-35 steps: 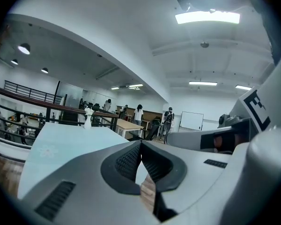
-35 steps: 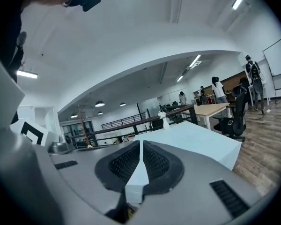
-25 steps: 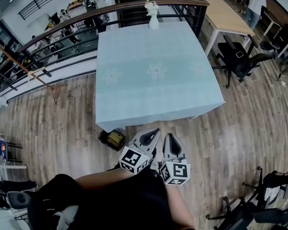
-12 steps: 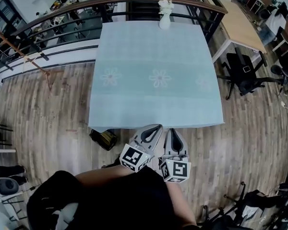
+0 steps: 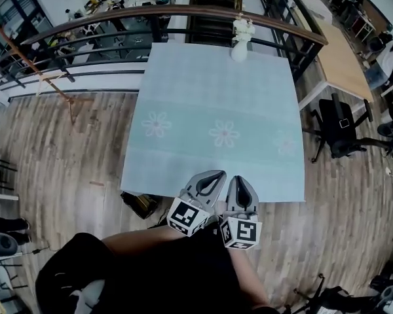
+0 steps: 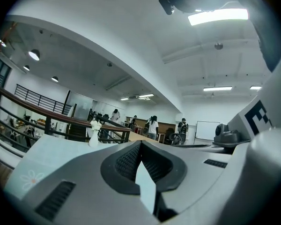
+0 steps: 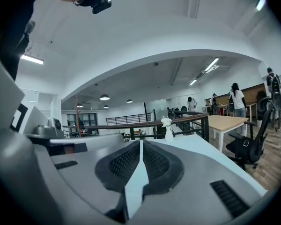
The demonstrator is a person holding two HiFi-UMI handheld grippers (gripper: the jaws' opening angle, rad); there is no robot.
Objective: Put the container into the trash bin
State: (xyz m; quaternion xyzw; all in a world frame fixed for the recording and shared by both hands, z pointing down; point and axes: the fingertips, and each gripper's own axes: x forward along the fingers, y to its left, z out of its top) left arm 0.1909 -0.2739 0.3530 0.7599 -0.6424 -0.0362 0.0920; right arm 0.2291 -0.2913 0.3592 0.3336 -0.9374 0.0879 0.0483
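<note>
I see no container in any view. A small dark bin (image 5: 141,205) with something yellowish inside stands on the wooden floor by the table's near left corner. My left gripper (image 5: 215,175) and right gripper (image 5: 240,180) are held side by side close to my body, tips just over the near edge of the table (image 5: 183,97). Both are shut with nothing between the jaws. In the left gripper view the left gripper (image 6: 140,143) points level across the pale blue cloth (image 6: 42,153). The right gripper (image 7: 141,142) does the same in its own view.
A white vase of flowers (image 5: 240,42) stands at the table's far edge, in front of a railing (image 5: 118,18). A black office chair (image 5: 341,128) and a wooden desk (image 5: 337,61) are to the right. People stand at the far desks (image 7: 236,100).
The table has come closer and now reaches the gripper tips. The dark bin has shifted lower left in the view. Both grippers stay shut together.
</note>
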